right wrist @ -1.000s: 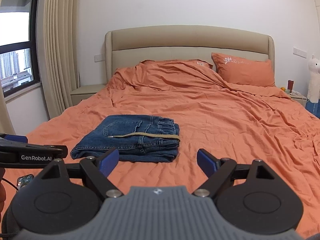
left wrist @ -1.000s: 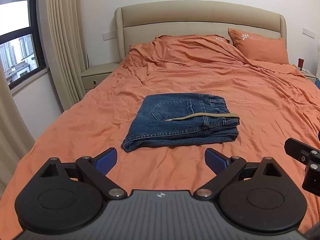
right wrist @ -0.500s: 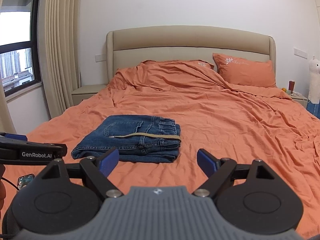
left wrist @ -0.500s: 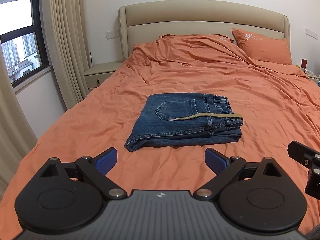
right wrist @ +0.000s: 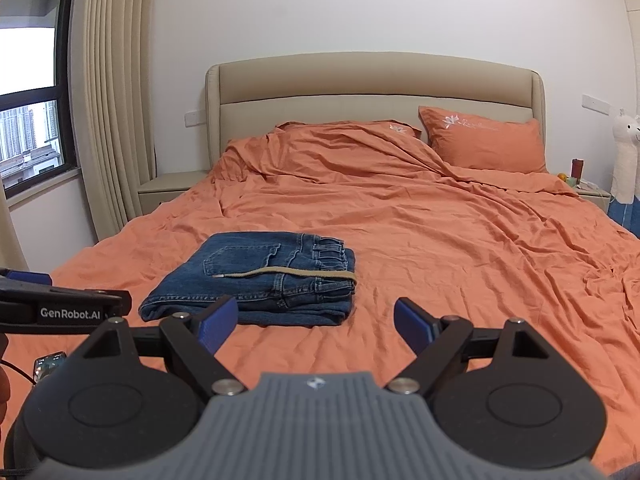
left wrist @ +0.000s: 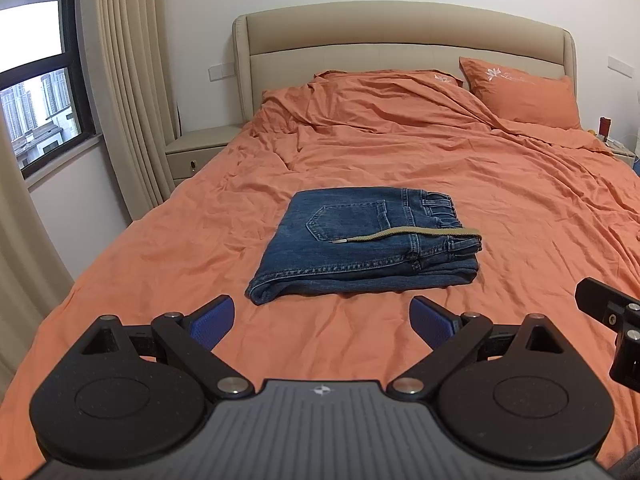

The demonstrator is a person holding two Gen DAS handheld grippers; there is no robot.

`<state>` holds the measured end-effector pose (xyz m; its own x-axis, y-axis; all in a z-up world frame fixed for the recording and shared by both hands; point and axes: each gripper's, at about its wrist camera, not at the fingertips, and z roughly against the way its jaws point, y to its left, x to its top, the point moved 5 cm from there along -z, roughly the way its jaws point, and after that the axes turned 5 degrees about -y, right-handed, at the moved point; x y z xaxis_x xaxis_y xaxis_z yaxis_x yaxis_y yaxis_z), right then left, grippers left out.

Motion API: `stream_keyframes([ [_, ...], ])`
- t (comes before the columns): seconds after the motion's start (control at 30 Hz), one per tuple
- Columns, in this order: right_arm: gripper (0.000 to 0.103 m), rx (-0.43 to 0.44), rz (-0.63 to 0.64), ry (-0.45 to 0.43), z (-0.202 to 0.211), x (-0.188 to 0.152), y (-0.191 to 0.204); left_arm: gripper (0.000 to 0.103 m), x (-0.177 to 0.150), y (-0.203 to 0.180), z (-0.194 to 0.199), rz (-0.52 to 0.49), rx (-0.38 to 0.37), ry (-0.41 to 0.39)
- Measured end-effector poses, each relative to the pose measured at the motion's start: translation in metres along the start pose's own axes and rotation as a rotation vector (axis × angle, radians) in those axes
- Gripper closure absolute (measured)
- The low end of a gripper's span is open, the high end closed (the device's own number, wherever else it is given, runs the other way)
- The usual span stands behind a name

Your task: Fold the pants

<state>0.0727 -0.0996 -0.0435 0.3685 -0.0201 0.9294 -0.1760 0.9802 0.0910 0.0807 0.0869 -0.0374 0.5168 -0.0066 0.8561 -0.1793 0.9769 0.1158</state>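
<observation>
A pair of blue jeans (left wrist: 360, 244) lies folded into a flat stack on the orange bed sheet (left wrist: 500, 184), back pocket up, with a tan drawstring (left wrist: 404, 234) across the top. In the right wrist view the same jeans (right wrist: 256, 276) sit left of centre. My left gripper (left wrist: 322, 320) hovers open in front of the stack, apart from it, nothing between its blue pads. My right gripper (right wrist: 316, 322) is also open and empty, held back from the jeans' near right corner. Part of the left gripper's body (right wrist: 60, 306) shows at the left edge.
Rumpled duvet and an orange pillow (left wrist: 524, 96) lie by the beige headboard (left wrist: 400, 36). A nightstand (left wrist: 200, 148), curtains (left wrist: 128, 80) and a window stand left. A phone (right wrist: 48, 364) rests on the sheet near the front left. A white plush toy (right wrist: 626, 156) stands at the right.
Both views have drifted slightly; the jeans sit a little farther right in the left wrist view. Both grippers stay open and the jeans have not moved.
</observation>
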Motion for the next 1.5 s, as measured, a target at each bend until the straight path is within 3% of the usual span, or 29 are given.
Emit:
stream_keyframes([
  [1.5, 0.021, -0.031, -0.009, -0.016, 0.0089, 0.0024, 0.0, 0.0, 0.0029, -0.0007, 0.0067, 0.007, -0.011, -0.009],
])
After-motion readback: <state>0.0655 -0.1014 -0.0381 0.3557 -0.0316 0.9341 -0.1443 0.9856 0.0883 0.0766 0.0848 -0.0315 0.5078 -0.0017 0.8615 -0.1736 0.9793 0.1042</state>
